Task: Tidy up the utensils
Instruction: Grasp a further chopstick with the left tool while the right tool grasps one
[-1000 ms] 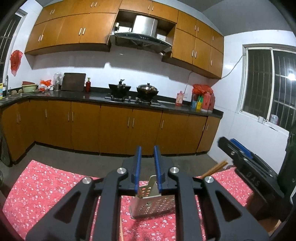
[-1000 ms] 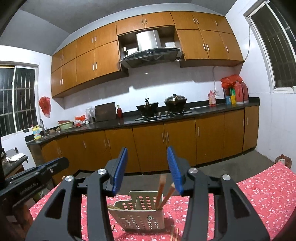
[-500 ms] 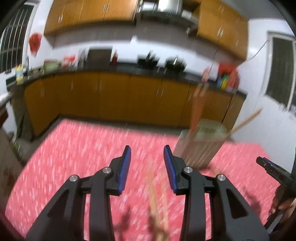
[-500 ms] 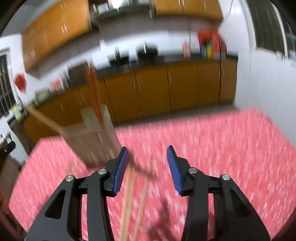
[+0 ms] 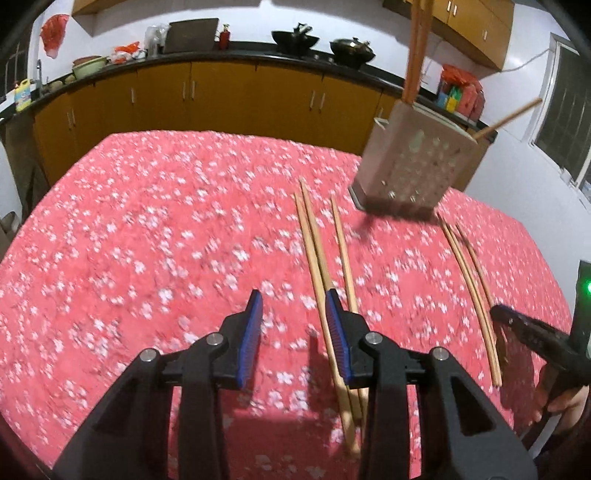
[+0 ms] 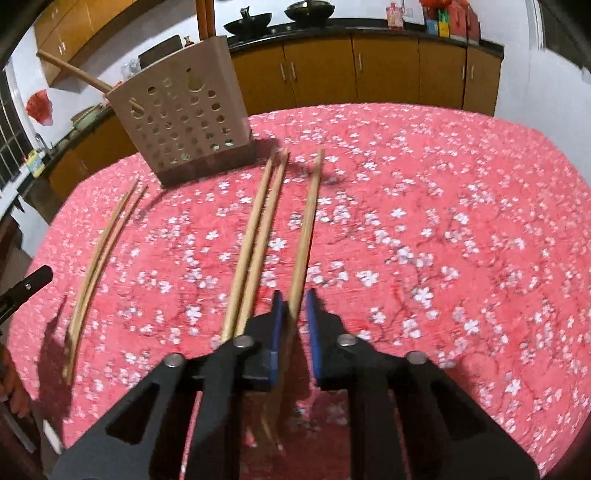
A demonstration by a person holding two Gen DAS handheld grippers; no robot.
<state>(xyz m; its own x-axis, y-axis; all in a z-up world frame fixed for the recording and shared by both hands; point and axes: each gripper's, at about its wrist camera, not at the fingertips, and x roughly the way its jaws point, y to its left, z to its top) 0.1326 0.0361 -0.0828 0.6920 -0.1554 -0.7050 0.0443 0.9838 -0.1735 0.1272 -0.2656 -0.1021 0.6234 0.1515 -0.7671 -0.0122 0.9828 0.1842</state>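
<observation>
A perforated utensil holder (image 5: 413,166) (image 6: 188,114) stands on the red floral tablecloth with several chopsticks in it. Loose wooden chopsticks lie in front of it: a pair (image 5: 314,251) (image 6: 258,236), a single one (image 5: 343,254) (image 6: 306,229), and a thinner pair (image 5: 469,273) (image 6: 103,247). My left gripper (image 5: 291,325) is open and empty, just left of the pair. My right gripper (image 6: 294,317) has its jaws narrowed around the near end of the single chopstick, small gaps still showing beside it.
The red tablecloth (image 5: 147,240) (image 6: 443,221) covers the table. Behind it run orange kitchen cabinets (image 5: 221,92) and a dark counter with woks (image 6: 247,26). The other gripper's tip shows at the right in the left wrist view (image 5: 535,336).
Both grippers dropped from looking across the kitchen to low over the table. The left let go of the holder and opened. The right jaws narrowed around the single chopstick.
</observation>
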